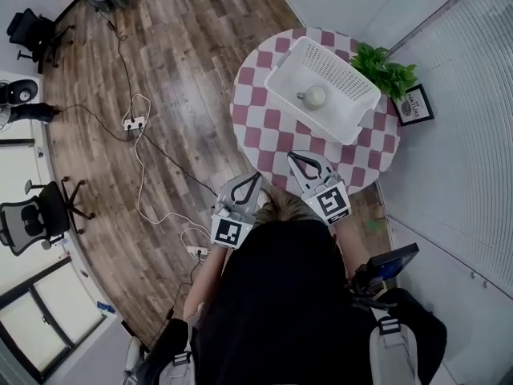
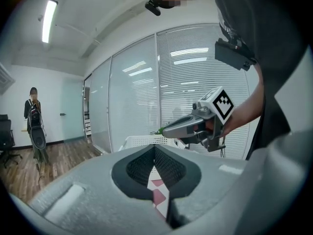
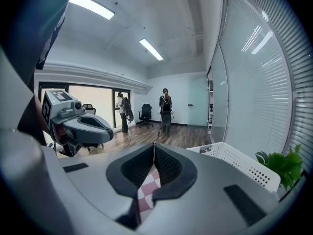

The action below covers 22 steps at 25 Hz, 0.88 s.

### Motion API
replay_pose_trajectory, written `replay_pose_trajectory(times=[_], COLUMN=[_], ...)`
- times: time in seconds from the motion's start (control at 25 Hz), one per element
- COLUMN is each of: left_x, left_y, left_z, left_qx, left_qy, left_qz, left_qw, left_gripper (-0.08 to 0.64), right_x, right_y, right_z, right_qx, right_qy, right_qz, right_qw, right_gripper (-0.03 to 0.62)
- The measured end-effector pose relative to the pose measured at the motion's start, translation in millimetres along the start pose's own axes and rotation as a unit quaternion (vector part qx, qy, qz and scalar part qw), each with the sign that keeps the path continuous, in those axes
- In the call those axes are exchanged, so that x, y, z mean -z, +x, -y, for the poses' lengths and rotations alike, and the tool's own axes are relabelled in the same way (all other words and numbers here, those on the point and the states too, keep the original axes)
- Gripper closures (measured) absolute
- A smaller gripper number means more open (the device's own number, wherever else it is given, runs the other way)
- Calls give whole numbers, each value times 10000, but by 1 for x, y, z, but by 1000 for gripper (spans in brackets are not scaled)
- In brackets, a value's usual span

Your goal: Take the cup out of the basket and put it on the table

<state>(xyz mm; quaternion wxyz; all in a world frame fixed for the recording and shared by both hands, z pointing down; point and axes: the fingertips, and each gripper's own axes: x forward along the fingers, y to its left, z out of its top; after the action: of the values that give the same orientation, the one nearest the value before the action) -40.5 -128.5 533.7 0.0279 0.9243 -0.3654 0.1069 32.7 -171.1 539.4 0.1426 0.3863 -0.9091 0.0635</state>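
In white perforated plastic basket (image 1: 351,95) toward far edge of round pink-and-white checked table (image 1: 264,127): pale, smooth, rounded cup (image 1: 314,96). By near edge: matte grey left gripper (image 1: 256,176) and right gripper (image 1: 293,157), both closed, empty.

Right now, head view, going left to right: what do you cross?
office chair → power strip → left gripper → right gripper → plant. The basket and the cup in it are left out, since they overlap the right gripper's span.
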Motion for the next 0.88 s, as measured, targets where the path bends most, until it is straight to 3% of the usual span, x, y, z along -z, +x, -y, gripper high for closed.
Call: replay_pose_trajectory(times=[0.28, 0.48, 0.56, 0.68, 0.8, 0.88], left_x=[20, 38, 44, 46, 47, 48], left_y=[32, 45, 54, 62, 59, 53], left_z=[9, 14, 12, -9, -37, -55], left_qx=[-280, -232, -104, -101, -287, -466], left_qy=[-114, -298, -279, -258, -351, -359], left_qz=[-281, -380, -410, -440, -533, -547], left_qw=[9991, 9986, 9987, 9986, 9975, 9968], left_gripper=[555, 555, 555, 555, 555, 555], right_x=[35, 70, 88, 114, 145, 165], right_y=[15, 37, 46, 63, 77, 89], right_z=[80, 133, 151, 168, 179, 182], right_qx=[-194, -194, -378, -711, -1196, -1484], right_qy=[-704, -1610, -1974, -2659, -2804, -2924], right_qz=[-446, -1428, -1905, -2590, -3189, -3523], right_qw=[9963, 9764, 9609, 9258, 8974, 8765], right_gripper=[580, 580, 578, 560, 456, 445])
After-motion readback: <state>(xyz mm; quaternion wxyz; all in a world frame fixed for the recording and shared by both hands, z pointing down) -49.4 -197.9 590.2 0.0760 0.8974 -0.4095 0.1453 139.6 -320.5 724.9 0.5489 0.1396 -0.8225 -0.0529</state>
